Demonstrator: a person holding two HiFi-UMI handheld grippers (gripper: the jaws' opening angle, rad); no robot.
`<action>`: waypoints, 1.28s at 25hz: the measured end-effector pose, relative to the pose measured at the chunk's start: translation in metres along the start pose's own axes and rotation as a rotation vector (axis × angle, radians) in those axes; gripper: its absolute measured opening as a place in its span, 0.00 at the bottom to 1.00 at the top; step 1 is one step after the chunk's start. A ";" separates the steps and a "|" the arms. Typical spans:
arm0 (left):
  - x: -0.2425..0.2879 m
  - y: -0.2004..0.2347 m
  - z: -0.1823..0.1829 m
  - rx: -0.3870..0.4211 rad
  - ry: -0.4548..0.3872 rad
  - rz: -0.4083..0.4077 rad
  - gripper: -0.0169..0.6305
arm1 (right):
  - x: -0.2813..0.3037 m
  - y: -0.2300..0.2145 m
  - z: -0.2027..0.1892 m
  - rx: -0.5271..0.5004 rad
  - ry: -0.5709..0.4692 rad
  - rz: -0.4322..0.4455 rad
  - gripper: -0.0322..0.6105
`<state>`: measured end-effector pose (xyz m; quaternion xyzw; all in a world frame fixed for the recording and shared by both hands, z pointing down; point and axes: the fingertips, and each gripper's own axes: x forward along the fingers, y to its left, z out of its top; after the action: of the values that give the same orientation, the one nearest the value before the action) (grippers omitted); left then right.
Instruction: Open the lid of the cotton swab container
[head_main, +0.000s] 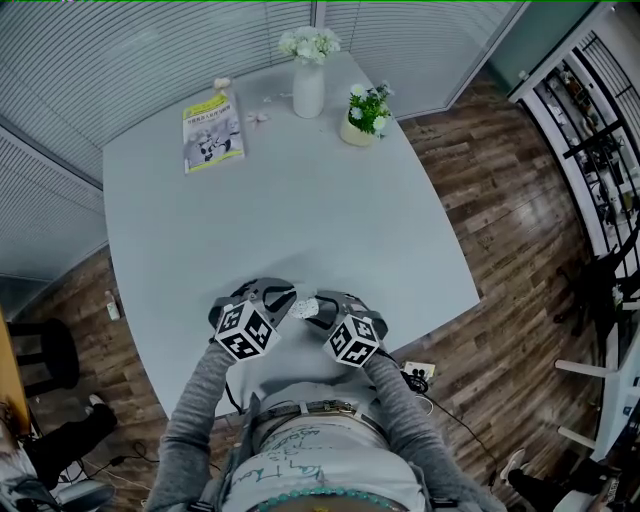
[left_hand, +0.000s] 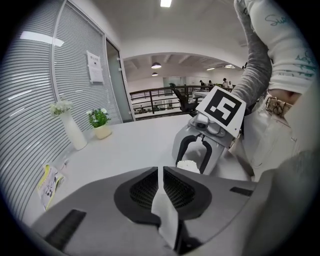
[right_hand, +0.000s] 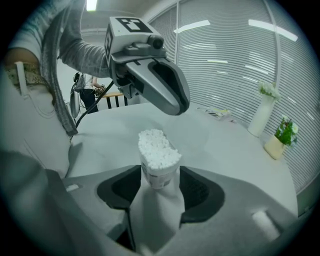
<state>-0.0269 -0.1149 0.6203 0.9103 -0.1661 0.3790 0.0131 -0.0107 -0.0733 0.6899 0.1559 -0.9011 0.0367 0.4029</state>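
My right gripper (right_hand: 159, 189) is shut on the cotton swab container (right_hand: 159, 161), a small white tub held upright above the table. Its top stands uncovered, and the white swab heads (right_hand: 157, 144) show. From the left gripper view the same container (left_hand: 188, 166) sits between the right gripper's fingers (left_hand: 206, 156). My left gripper (left_hand: 161, 186) is shut on a thin white piece (left_hand: 167, 215) seen edge-on, apparently the lid. In the right gripper view the left gripper (right_hand: 176, 102) hangs just above and behind the container. The head view has both grippers (head_main: 286, 303) (head_main: 322, 308) meeting at the table's near edge.
The grey table (head_main: 300, 220) carries a white vase with flowers (head_main: 308, 85), a small potted plant (head_main: 365, 112) and a booklet (head_main: 212, 132), all at its far end. The person's body is right behind the grippers. Slatted blinds line the far walls.
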 end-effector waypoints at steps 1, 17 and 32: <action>0.001 0.001 -0.002 -0.009 0.006 0.002 0.07 | -0.001 -0.001 -0.001 0.006 0.001 -0.007 0.42; 0.024 0.010 -0.026 -0.054 0.073 0.010 0.07 | -0.007 0.002 -0.008 0.010 0.011 -0.029 0.35; 0.032 0.012 -0.033 -0.151 0.034 0.022 0.07 | -0.008 0.002 -0.006 0.022 0.005 -0.022 0.35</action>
<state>-0.0322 -0.1309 0.6646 0.8982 -0.2042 0.3809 0.0803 -0.0022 -0.0680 0.6885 0.1703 -0.8979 0.0423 0.4036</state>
